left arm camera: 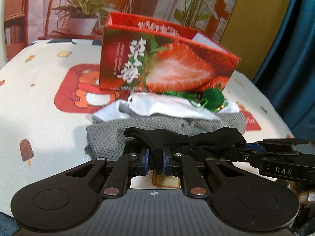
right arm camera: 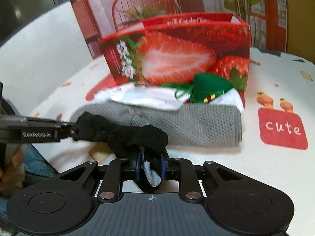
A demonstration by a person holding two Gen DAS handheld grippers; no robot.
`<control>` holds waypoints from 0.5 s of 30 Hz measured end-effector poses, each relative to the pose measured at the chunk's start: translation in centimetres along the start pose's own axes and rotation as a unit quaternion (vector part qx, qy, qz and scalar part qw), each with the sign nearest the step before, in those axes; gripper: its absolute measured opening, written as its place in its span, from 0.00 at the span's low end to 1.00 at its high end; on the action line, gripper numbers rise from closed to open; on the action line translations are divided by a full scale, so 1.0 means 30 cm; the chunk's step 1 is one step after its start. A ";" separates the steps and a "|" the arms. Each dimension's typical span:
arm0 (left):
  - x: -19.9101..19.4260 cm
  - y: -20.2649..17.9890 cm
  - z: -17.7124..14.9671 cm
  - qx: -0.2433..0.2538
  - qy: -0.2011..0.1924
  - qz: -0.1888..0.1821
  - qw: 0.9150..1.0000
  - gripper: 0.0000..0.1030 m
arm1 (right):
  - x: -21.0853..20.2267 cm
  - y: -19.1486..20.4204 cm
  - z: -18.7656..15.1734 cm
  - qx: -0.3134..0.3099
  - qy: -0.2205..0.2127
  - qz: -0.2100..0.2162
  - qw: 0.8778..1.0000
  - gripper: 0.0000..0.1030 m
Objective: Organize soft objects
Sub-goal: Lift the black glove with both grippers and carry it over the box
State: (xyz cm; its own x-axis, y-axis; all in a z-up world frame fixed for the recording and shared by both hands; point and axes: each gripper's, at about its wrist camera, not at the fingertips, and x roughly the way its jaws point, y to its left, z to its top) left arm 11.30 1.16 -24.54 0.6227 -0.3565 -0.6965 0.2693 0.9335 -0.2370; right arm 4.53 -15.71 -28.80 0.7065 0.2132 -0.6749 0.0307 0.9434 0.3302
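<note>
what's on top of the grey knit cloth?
On the grey knit cloth: white cloths, with a green knitted piece on them. The black sock, held by both grippers, crosses its near edge. Anything beneath is covered.

black sock point(left arm camera: 177, 139) — stretched, clamped at both ends

Beyond the fingers, the counter point(left arm camera: 39, 102) wears a cream cover printed with a bear on a red patch, ice lollies, biscuits and, off to the right, a red square reading "cute" point(right arm camera: 283, 128). Farther back stands a printed backdrop point(left arm camera: 82, 5) showing a wooden chair, potted plants and a bookshelf in warm orange tones. To its right a mustard-yellow wall point(left arm camera: 261, 13) meets a teal curtain point(left arm camera: 295, 49). In the right wrist view a plain white wall point(right arm camera: 39, 45) rises at the left under soft, even light
</note>
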 end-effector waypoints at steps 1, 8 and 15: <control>-0.012 -0.002 0.004 0.000 -0.007 0.000 1.000 0.13 | -0.010 0.000 0.005 0.001 -0.008 0.002 1.000 0.17; -0.084 -0.040 0.036 0.021 -0.059 -0.004 0.998 0.13 | -0.062 0.007 0.044 0.000 -0.067 0.006 0.998 0.17; -0.115 -0.067 0.100 0.043 -0.090 -0.001 0.995 0.13 | -0.087 0.016 0.096 -0.010 -0.102 -0.002 0.995 0.17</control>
State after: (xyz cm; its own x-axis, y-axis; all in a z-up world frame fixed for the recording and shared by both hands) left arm 10.82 0.41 -19.62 0.7421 -0.3663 -0.5614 0.3274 0.9289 -0.1732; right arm 4.73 -16.55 -25.00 0.8349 0.1559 -0.5278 0.0205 0.9496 0.3128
